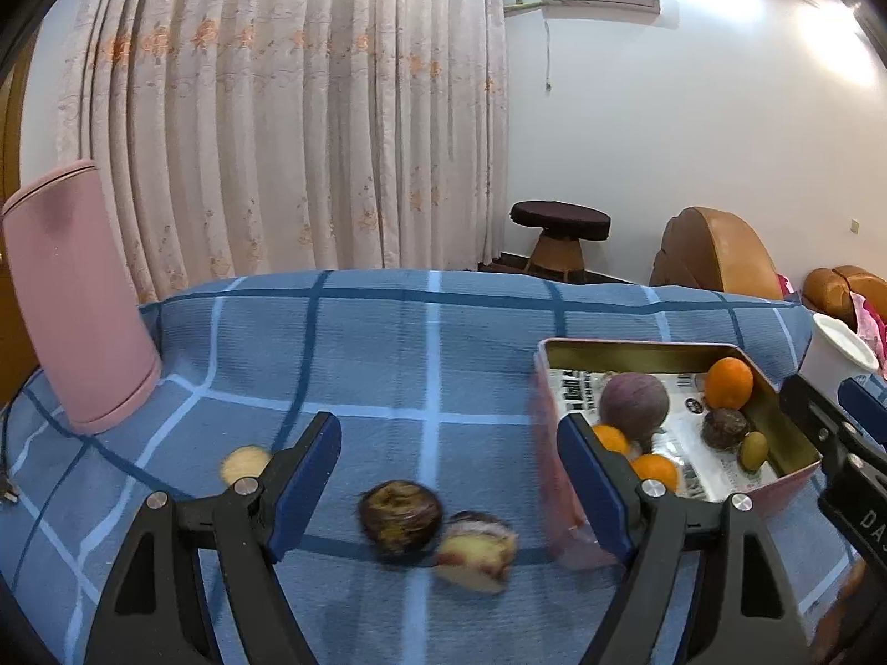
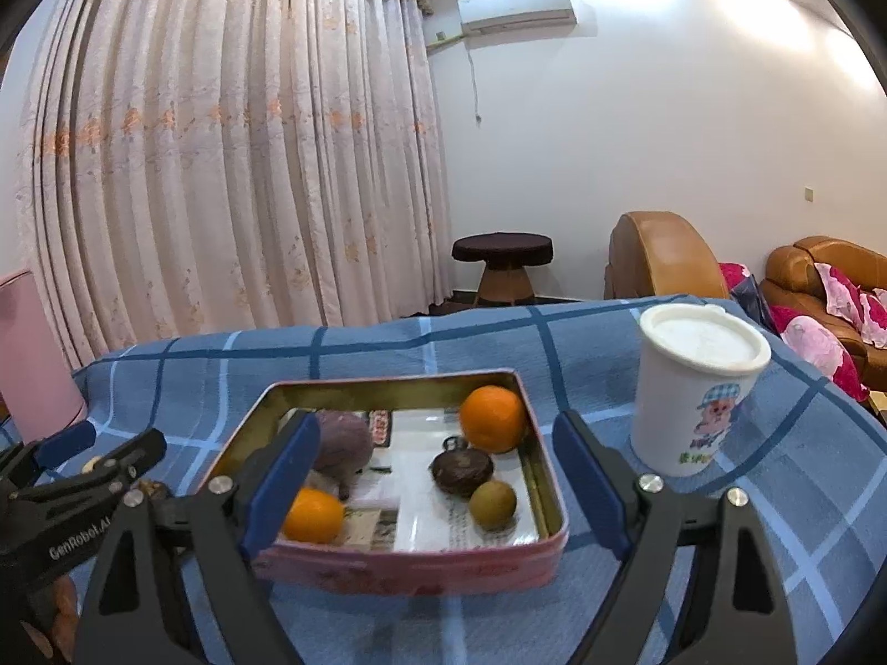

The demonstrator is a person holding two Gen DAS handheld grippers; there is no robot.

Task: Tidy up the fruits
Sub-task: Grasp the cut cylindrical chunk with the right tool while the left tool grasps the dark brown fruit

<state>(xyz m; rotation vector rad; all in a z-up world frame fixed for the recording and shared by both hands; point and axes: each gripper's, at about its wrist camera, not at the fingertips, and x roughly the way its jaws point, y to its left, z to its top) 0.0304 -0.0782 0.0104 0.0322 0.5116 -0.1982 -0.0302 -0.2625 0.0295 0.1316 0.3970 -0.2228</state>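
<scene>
- Left gripper (image 1: 449, 493) wide open, holding nothing, hovering over loose dark fruit (image 1: 400, 518) on the blue cloth (image 1: 388, 343).
- Looks light, round, roll-prone; best pinched across the middle.
- Right gripper (image 2: 438, 476) wide open, empty, above the tin (image 2: 410, 559).

Both the left gripper (image 1: 449, 487) and the right gripper (image 2: 435, 485) are built from black plastic arms fitted with blue finger pads (image 1: 304, 485). Silver screws (image 1: 157, 499) are set behind the pads, and white lettering is printed on the black bodies.
</scene>
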